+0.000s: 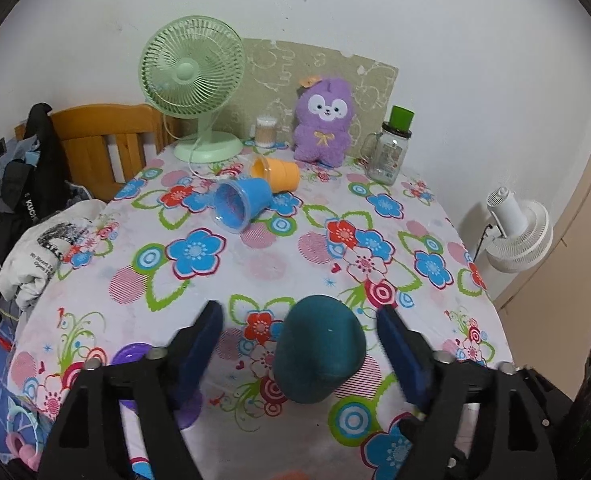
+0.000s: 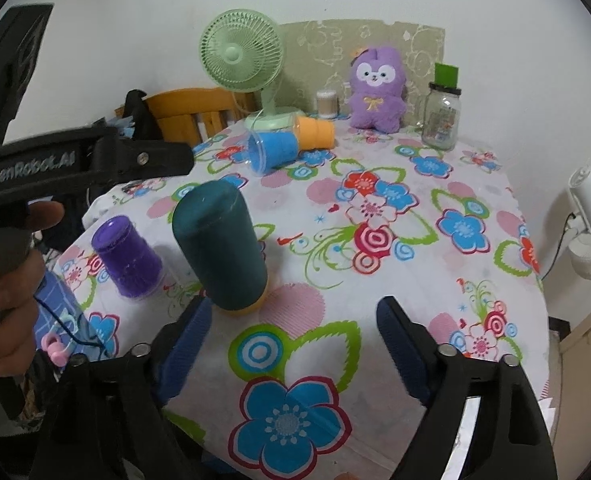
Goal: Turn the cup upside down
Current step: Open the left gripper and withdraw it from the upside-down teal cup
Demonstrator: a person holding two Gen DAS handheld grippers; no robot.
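While my left gripper (image 1: 299, 320) stands wide open around the inverted teal cup (image 1: 319, 354), lower centre, untouched, my right gripper (image 2: 295, 316) gapes empty. Floral tablecloth (image 2: 395, 248) fills the frame; green fan (image 2: 241, 58) and purple plush (image 2: 375, 88) back against the white wall, upper centre.

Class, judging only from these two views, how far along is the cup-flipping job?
Done: the teal cup and purple cup stand upside down. In hand: nothing; the left hand-held gripper is open around the teal cup, the right hand-held gripper open over cloth. Left: the blue cup and orange cup lie sideways.
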